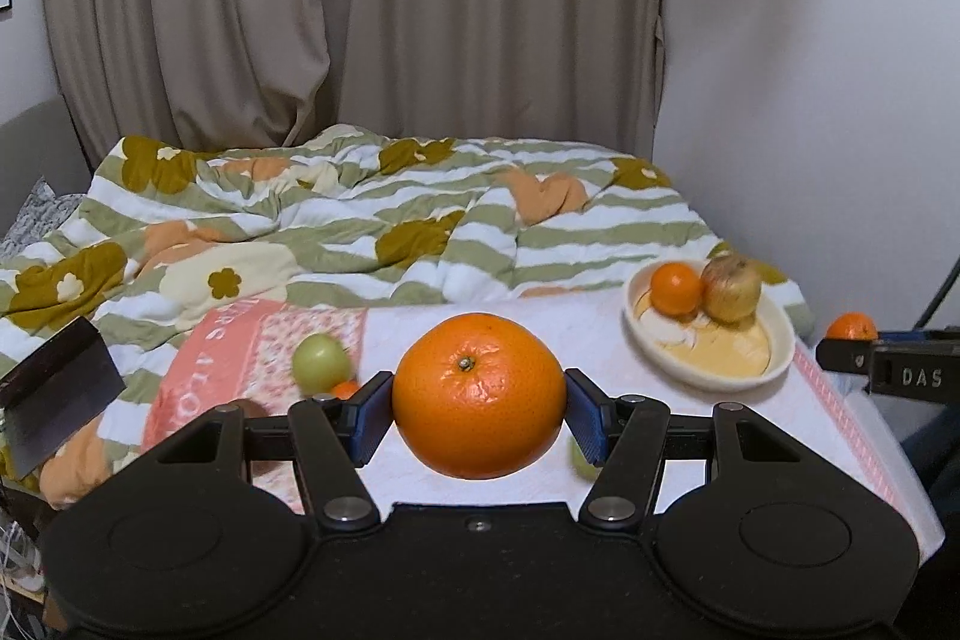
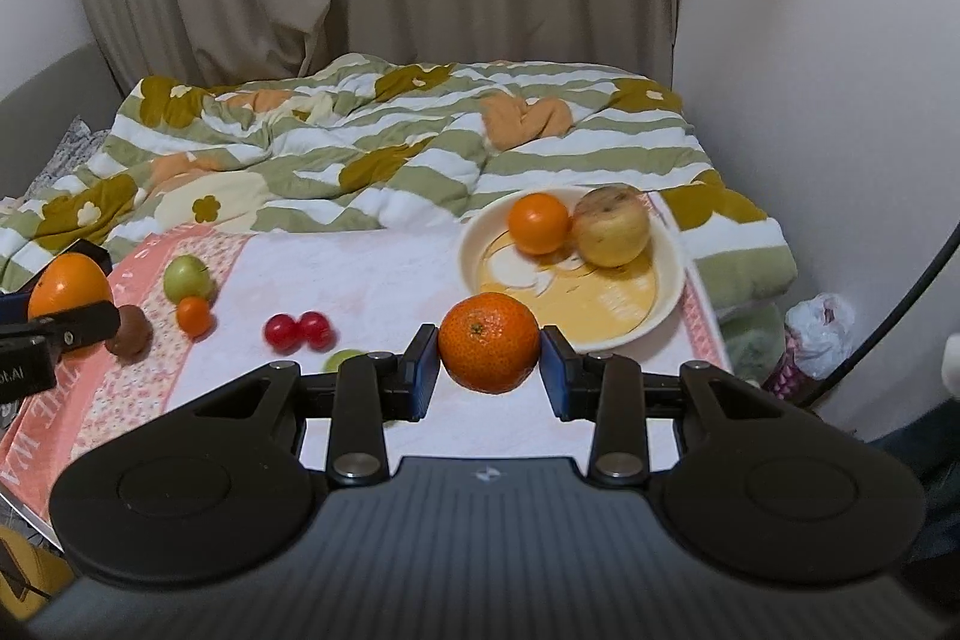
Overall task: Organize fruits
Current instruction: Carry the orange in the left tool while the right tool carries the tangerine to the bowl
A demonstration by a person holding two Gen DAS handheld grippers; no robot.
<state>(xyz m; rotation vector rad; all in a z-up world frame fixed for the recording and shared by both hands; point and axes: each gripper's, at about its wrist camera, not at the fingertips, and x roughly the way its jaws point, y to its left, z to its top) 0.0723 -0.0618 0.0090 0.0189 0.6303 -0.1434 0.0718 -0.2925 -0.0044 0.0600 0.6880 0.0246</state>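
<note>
Both claws tilt downward over the bed. Left claw (image 1: 478, 409) grips a big orange (image 1: 478, 403); right claw (image 2: 489, 361) grips a tangerine (image 2: 489, 351). Beyond the right claw: bowl (image 2: 666, 292) w/ 2 fruits; to its left, 2 cherry tomatoes (image 2: 298, 331).

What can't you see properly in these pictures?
- Left wrist view: a green fruit is mostly hidden behind the large orange.
- Right wrist view: another green fruit is half hidden by the right gripper.
- Right wrist view: the towel lettering is cut off.
</note>
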